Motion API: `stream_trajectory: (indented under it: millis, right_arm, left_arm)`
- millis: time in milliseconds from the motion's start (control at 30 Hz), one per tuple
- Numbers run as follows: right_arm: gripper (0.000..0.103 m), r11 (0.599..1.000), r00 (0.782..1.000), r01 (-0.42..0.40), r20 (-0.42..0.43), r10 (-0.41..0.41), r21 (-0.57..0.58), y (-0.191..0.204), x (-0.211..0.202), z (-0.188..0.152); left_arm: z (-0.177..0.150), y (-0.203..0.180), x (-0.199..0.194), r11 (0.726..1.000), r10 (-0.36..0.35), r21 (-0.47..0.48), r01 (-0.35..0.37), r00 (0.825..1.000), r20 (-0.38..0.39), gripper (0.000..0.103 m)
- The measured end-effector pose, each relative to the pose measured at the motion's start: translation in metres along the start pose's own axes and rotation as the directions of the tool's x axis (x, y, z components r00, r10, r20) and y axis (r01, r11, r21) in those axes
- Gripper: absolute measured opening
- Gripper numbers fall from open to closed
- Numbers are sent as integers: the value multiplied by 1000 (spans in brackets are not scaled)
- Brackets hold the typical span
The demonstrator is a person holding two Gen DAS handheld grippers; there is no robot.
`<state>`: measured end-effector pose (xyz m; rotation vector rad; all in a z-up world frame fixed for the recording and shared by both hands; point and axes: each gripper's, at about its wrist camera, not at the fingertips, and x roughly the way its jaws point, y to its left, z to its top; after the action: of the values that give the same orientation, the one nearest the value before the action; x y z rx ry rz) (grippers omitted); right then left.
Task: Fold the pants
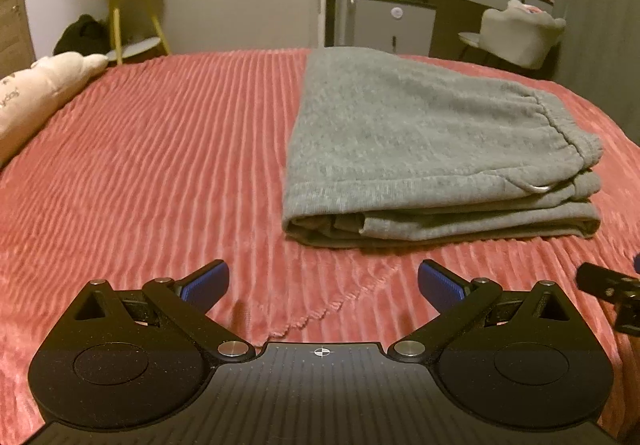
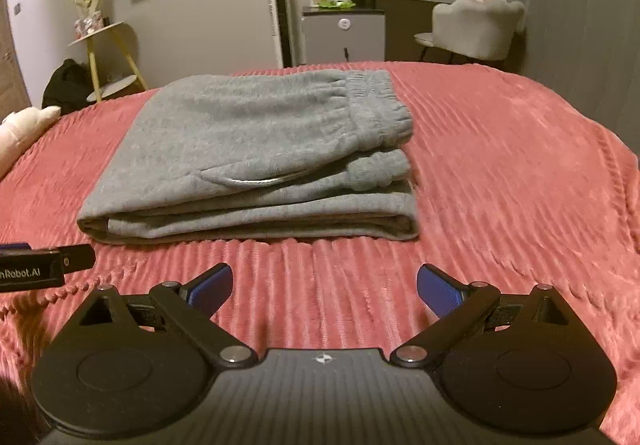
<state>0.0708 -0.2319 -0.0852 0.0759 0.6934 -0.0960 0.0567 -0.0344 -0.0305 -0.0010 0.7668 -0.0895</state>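
Grey sweatpants [image 1: 420, 149] lie folded in a flat stack on the red ribbed bedspread [image 1: 160, 165], with the elastic waistband on the right side. In the right wrist view the same pants [image 2: 248, 157] sit straight ahead, layers visible along the near edge. My left gripper [image 1: 323, 285] hovers open over bare bedspread, short of the stack's near left corner, nothing between its blue pads. My right gripper [image 2: 324, 287] is open too, in front of the stack and clear of it. Each gripper's black body shows at the edge of the other's view.
A pale plush pillow [image 1: 36, 93] lies at the bed's left edge. Beyond the bed stand a yellow side table [image 1: 128, 17], a grey cabinet [image 1: 390, 25], a grey chair [image 1: 520, 35] and a dressing table with bottles. The bedspread [image 2: 520, 185] runs right of the stack.
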Motion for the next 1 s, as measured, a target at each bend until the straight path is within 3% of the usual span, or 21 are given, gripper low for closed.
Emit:
stream_trajectory:
  millis: [200, 367, 567, 1000]
  right_arm:
    - [99, 1000, 1000, -18, 25, 18, -10, 11, 7, 1]
    - [99, 997, 999, 31, -19, -32, -74, 21, 23, 3]
    - [99, 993, 999, 44, -7, -45, -107, 25, 29, 4]
    - [99, 996, 999, 43, -13, -44, -78, 18, 32, 7]
  left_arm:
    - [0, -4, 6, 1000, 8, 3, -8, 1000, -28, 103]
    - [-4, -10, 20, 999, 21, 26, -19, 998, -61, 103]
    - [-5, -8, 30, 1000, 21, 6, -20, 996, -85, 103]
    - [-3, -4, 35, 999, 15, -29, -19, 993, -113, 103]
